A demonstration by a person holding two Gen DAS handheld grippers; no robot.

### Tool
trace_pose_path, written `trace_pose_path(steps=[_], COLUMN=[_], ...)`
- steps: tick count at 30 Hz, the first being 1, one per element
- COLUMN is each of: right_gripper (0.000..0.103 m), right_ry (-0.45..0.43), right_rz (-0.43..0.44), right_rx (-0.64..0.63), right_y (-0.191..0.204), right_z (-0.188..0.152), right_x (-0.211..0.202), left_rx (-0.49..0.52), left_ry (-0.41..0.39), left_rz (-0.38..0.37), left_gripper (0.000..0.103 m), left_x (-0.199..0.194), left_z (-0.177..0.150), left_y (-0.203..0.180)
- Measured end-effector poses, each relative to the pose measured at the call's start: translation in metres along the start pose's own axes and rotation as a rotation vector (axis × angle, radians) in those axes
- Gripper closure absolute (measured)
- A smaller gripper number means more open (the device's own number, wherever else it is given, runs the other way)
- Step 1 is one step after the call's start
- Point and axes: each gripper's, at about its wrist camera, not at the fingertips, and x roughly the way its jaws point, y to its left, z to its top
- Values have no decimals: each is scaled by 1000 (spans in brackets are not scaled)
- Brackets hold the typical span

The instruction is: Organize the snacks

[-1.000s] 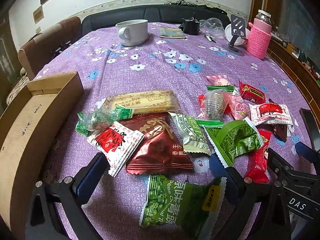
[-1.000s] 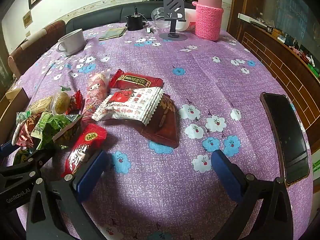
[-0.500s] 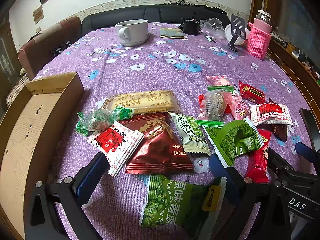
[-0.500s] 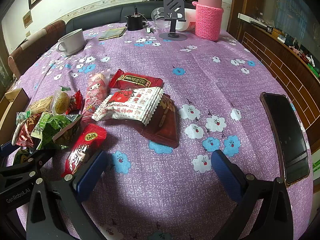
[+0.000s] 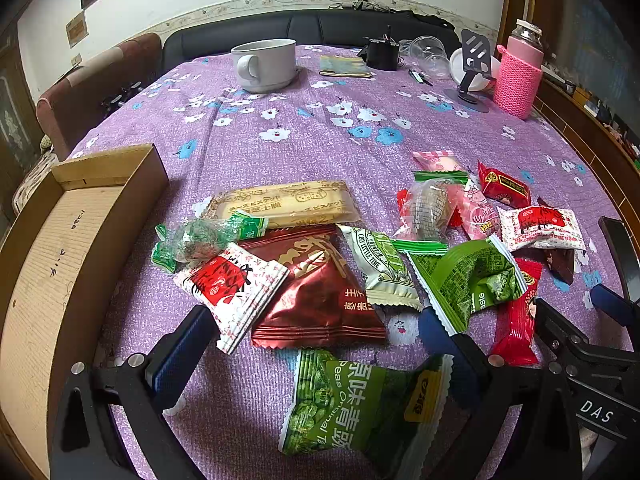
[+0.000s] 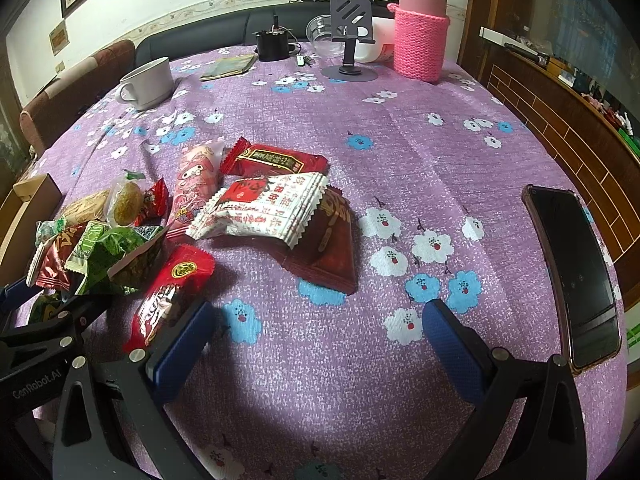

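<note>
Several snack packets lie scattered on the purple flowered tablecloth (image 5: 304,132). My left gripper (image 5: 316,340) is open, its blue pads either side of a green pea packet (image 5: 360,400) and just short of a dark red foil bag (image 5: 316,280). A white-and-red cracker pack (image 5: 232,284) and a yellow biscuit pack (image 5: 284,204) lie beyond it. An open cardboard box (image 5: 60,248) sits at the left. My right gripper (image 6: 320,340) is open over bare cloth, with a red candy bar (image 6: 168,292) by its left pad and a white-and-red pack (image 6: 268,208) on a dark brown packet (image 6: 328,248) ahead.
A black phone (image 6: 576,272) lies at the table's right edge. At the far side stand a white mug (image 5: 266,64), a pink-sleeved flask (image 5: 518,76), a phone stand (image 5: 472,76) and a small black object (image 5: 382,54). Chairs and a dark sofa ring the table.
Almost nothing has moved. The left wrist view has shifted very slightly, so the cardboard box sits a little further into frame; both grippers stay open.
</note>
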Motion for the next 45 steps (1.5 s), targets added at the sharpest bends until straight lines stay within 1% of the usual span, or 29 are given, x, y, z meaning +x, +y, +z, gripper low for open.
trace_pose_path(steps=[10,14,16,20,23,24,26,27,28,30,33,34,35,36,37,38,39,40,42,43,44,45], right_gripper=[0,0,0,0,0,0,0,0,0,1,2,2,2,2,2,2,2,2,2,2,0,0], right_ry=[-5,-2,20,48,63,63,50,45,47,37,-25,-55,-82,-116,-159,-197,-241,-291,-424,-469,-498,-490], right_rz=[2,4,-1,4,17,22,27,24,17,-22,-58,-62,-60,-56,-51,-46,-43,-39,-5,30,88,171], right_rx=[3,-1,2,-2,-25,-33,-39,-38,-36,-46,-74,-76,-73,-70,-66,-64,-60,-55,-40,-28,-6,40], right_y=[0,2,2,2,2,2,-1,-3,-5,-8,-13,-16,-18,-20,-22,-23,-24,-24,-25,-28,-34,-40], right_z=[-1,0,2,-1,-12,-16,-26,-33,-36,-43,-43,-40,-35,-29,-21,-13,-4,7,29,34,39,45], right_x=[5,5,6,3,-5,-8,-16,-20,-23,-33,-56,-69,-82,-97,-117,-133,-152,-171,-214,-229,-239,-243], left_rx=[20,62,97,122,146,136,75,53,41,32,29,35,44,61,76,84,90,89,98,109,113,114], left_ry=[7,35,54,61,97,106,104,81,34,-56,-212,-253,-327,-431,-510,-565,-645,-686,-742,-761,-773,-779], left_rz=[-15,-39,-61,-80,-112,-127,-187,-210,-224,-224,-241,-236,-212,-161,-120,-92,-50,-29,5,21,31,35], left_gripper=[0,0,0,0,0,0,1,1,1,1,1,1,1,1,1,1,1,1,1,1,1,1], left_x=[-2,-6,-6,-12,-23,-27,-45,-58,-77,-111,-175,-191,-217,-248,-269,-286,-311,-324,-344,-353,-356,-357], left_z=[-2,-2,-3,-12,-23,-26,-34,-37,-39,-40,-36,-33,-31,-29,-23,-22,-18,-12,4,15,22,29], left_y=[1,3,2,3,5,7,19,24,30,38,51,53,56,57,57,58,60,63,66,67,68,69])
